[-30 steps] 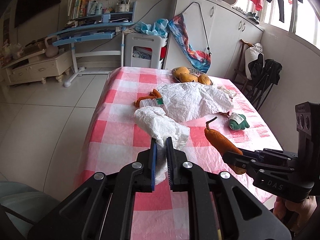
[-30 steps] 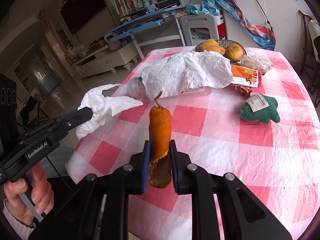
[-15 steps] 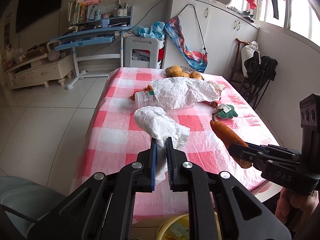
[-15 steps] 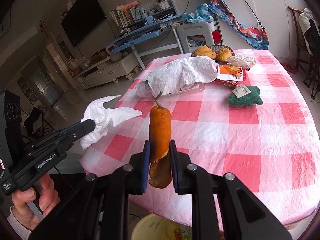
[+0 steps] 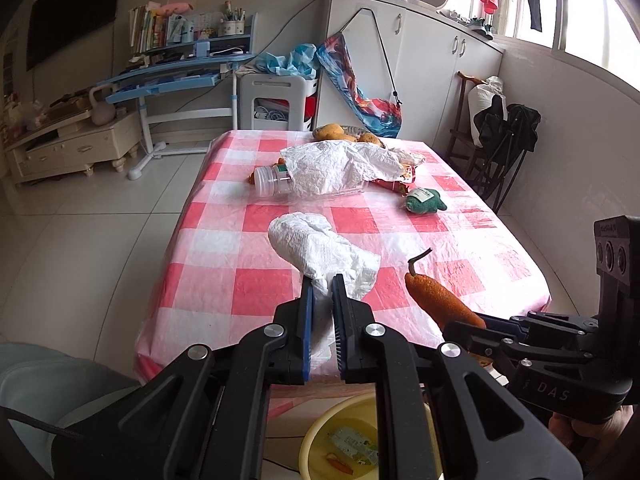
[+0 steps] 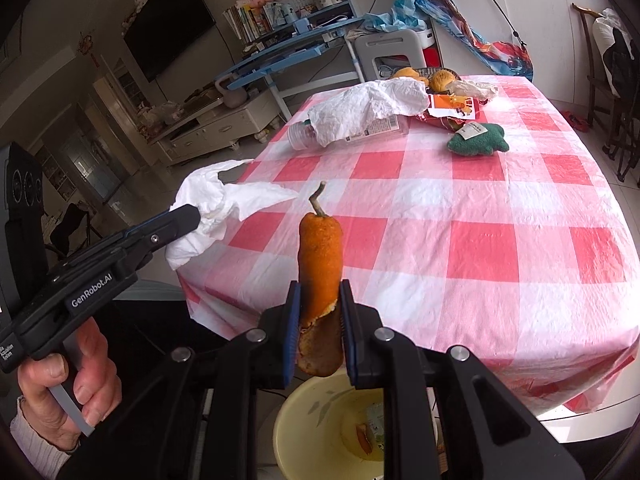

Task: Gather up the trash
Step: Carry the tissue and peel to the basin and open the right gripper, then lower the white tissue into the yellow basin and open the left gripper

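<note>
My left gripper [image 5: 320,285] is shut on a crumpled white tissue [image 5: 316,246], held in the air over the near edge of the checked table [image 5: 240,288]. From the right wrist view that gripper [image 6: 188,216] and the tissue [image 6: 216,200] hang at the left. My right gripper [image 6: 320,292] is shut on an orange fruit peel with a curled stem [image 6: 320,248], standing upright between the pads. The peel [image 5: 434,300] also shows at the right of the left wrist view. A yellow bin [image 5: 316,430] [image 6: 290,406] with some scraps in it sits on the floor below both grippers.
Farther back on the table lie a white plastic bag over a clear bottle [image 5: 340,168], a red snack packet [image 6: 452,106], a green plush toy [image 6: 476,142] and a basket of fruit [image 5: 332,132]. A chair [image 5: 36,384] stands at lower left.
Both grippers have drawn back from the table toward its near edge, still holding the tissue and the peel. The yellow bin has come into view beneath them.
</note>
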Motion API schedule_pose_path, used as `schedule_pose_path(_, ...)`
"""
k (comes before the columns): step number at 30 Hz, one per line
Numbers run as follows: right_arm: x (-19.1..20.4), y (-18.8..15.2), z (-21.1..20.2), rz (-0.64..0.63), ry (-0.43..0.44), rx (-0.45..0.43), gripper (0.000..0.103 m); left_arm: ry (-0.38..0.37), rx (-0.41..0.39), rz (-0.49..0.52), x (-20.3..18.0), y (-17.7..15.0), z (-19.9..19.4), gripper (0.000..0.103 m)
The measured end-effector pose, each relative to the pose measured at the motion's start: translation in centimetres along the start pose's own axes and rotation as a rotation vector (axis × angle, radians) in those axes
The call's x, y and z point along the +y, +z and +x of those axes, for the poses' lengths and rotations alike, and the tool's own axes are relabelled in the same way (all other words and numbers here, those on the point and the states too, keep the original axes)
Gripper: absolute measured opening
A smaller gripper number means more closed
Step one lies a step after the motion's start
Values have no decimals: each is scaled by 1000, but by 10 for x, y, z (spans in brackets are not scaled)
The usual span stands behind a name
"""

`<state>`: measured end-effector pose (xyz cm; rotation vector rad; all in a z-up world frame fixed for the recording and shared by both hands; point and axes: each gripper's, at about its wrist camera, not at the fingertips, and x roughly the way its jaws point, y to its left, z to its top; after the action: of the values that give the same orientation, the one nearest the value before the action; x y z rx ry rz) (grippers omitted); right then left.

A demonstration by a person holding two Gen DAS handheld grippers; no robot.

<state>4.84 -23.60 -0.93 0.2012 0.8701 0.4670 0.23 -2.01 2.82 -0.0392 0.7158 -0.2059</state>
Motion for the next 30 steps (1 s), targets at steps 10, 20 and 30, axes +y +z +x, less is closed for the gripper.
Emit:
schedule_pose_path(10, 9, -35, -11, -17, -21, 71, 20, -19, -13, 14, -10, -11, -21, 10)
schedule_pose_path(20, 22, -65, -16, -41, -43, 137, 24, -39, -27, 25, -20, -22, -42, 10)
schedule_pose_path(30, 14, -63, -43, 14, -82, 5, 62, -49, -27, 44, -29, -31, -56, 10)
